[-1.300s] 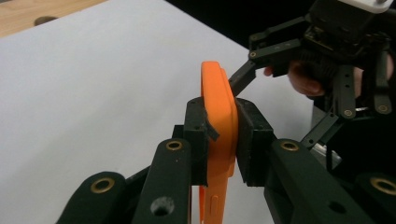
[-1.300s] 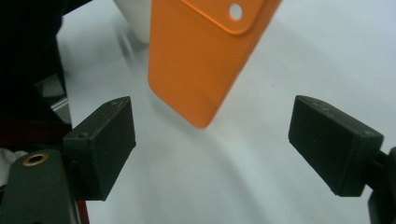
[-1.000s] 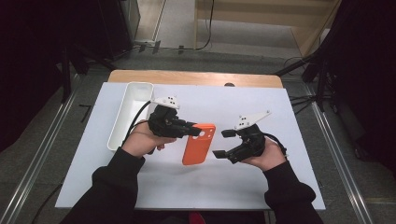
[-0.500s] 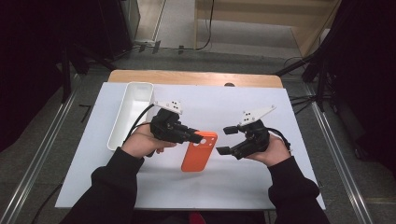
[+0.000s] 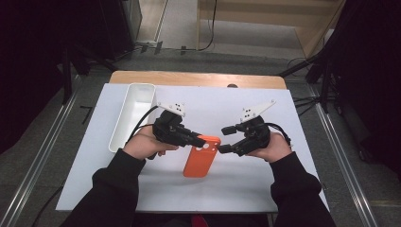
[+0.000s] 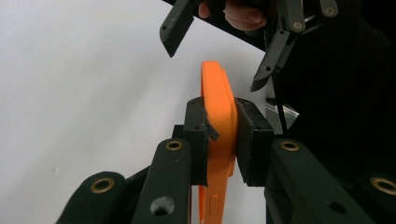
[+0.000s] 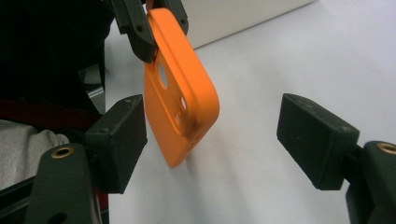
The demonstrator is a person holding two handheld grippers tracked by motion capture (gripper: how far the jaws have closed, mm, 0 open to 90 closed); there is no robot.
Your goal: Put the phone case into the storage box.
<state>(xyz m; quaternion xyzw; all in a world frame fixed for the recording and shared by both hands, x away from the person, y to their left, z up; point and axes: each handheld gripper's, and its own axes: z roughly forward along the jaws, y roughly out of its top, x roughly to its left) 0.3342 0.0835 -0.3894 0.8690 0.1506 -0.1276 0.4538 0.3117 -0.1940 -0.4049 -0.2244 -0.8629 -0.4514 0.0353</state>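
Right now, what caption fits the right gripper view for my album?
Open right gripper closing in on an orange phone case clamped by the left gripper.

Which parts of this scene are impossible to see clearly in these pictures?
- Inner face of the orange plastic phone case: turned away from the lens in the right gripper view.
- Case's lower end: cut off by the bottom edge of the left gripper view, behind the left claw.
- Inside of the white plastic bin: too small in the high view to tell any contents.
- Right claw: its pads are too small in the high view.

An orange phone case (image 5: 202, 154) with camera holes, tilted on edge above the white table.
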